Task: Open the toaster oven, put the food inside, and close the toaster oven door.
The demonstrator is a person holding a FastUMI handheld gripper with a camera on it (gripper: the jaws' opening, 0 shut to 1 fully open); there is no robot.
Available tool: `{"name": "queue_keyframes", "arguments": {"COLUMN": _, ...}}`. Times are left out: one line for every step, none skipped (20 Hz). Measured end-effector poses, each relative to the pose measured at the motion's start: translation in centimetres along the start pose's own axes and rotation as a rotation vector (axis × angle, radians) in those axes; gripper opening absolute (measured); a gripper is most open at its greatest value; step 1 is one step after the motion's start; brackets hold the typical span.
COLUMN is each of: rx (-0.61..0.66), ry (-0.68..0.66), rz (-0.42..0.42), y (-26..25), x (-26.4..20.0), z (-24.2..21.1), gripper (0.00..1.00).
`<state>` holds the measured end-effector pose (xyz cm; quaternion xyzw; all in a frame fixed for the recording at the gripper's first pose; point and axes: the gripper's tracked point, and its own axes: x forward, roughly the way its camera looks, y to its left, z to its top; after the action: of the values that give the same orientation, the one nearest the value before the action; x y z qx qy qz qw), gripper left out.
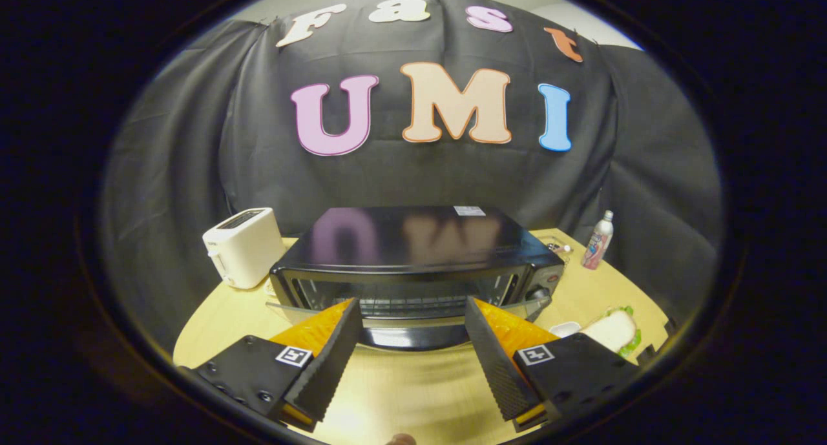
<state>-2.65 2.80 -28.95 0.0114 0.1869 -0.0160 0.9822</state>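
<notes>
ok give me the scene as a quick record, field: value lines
oven: black, mid-table, just ahead of the fingers
oven door: looks dropped open, rack visible inside
gripper: open, holding nothing, fingers flank the door's front edge
sandwich: on the table, right of the oven
toaster: white, left of the oven
bottle: upright, behind right of the oven
table: light wood

white toaster (243, 247) table rear-left | bottle (597, 240) upright rear-right | wooden table (413, 393)
</notes>
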Motion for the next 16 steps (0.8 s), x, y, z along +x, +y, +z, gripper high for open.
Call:
{"name": "queue_keyframes", "arguments": {"rx": -0.007, "ry": 0.01, "rz": 0.001, "y": 0.0, "x": -0.4, "z": -0.3, "gripper": 0.99}}
{"name": "queue_keyframes", "arguments": {"rx": -0.015, "ry": 0.018, "rz": 0.002, "y": 0.0, "x": -0.9, "z": -0.8, "gripper": 0.99}}
{"name": "queue_keyframes", "arguments": {"rx": -0.024, "ry": 0.028, "rz": 0.003, "y": -0.1, "x": -1.4, "z": -1.3, "gripper": 0.99}}
{"name": "queue_keyframes", "arguments": {"rx": -0.029, "ry": 0.038, "rz": 0.003, "y": -0.3, "x": -1.8, "z": -1.9, "gripper": 0.99}}
{"name": "queue_keyframes", "arguments": {"rx": -0.028, "ry": 0.047, "rz": 0.001, "y": -0.4, "x": -2.2, "z": -2.4, "gripper": 0.99}}
{"name": "queue_keyframes", "arguments": {"rx": -0.024, "ry": 0.057, "rz": -0.001, "y": -0.5, "x": -2.6, "z": -3.1, "gripper": 0.99}}
{"name": "queue_keyframes", "arguments": {"rx": -0.018, "ry": 0.067, "rz": -0.004, "y": -0.6, "x": -3.0, "z": -3.6, "gripper": 0.99}}
{"name": "queue_keyframes", "arguments": {"rx": -0.014, "ry": 0.08, "rz": -0.009, "y": -0.7, "x": -3.4, "z": -4.3, "gripper": 0.99}}
{"name": "queue_keyframes", "arguments": {"rx": -0.015, "ry": 0.093, "rz": -0.014, "y": -0.7, "x": -3.7, "z": -4.8, "gripper": 0.99}}
{"name": "queue_keyframes", "arguments": {"rx": -0.022, "ry": 0.106, "rz": -0.019, "y": -0.7, "x": -4.1, "z": -5.5, "gripper": 0.99}}
{"name": "queue_keyframes", "arguments": {"rx": -0.034, "ry": 0.113, "rz": -0.023, "y": -0.7, "x": -4.4, "z": -5.8, "gripper": 0.99}}
{"name": "queue_keyframes", "arguments": {"rx": -0.043, "ry": 0.123, "rz": -0.026, "y": -0.7, "x": -4.6, "z": -6.3, "gripper": 0.99}}
{"name": "queue_keyframes", "arguments": {"rx": -0.046, "ry": 0.135, "rz": -0.028, "y": -0.8, "x": -4.9, "z": -6.8, "gripper": 0.99}}
{"name": "queue_keyframes", "arguments": {"rx": -0.047, "ry": 0.148, "rz": -0.03, "y": -0.9, "x": -5.1, "z": -7.3, "gripper": 0.99}}
{"name": "queue_keyframes", "arguments": {"rx": -0.046, "ry": 0.158, "rz": -0.032, "y": -1.0, "x": -5.2, "z": -7.7, "gripper": 0.99}}
{"name": "queue_keyframes", "arguments": {"rx": -0.046, "ry": 0.168, "rz": -0.032, "y": -1.0, "x": -5.4, "z": -8.2, "gripper": 0.99}}
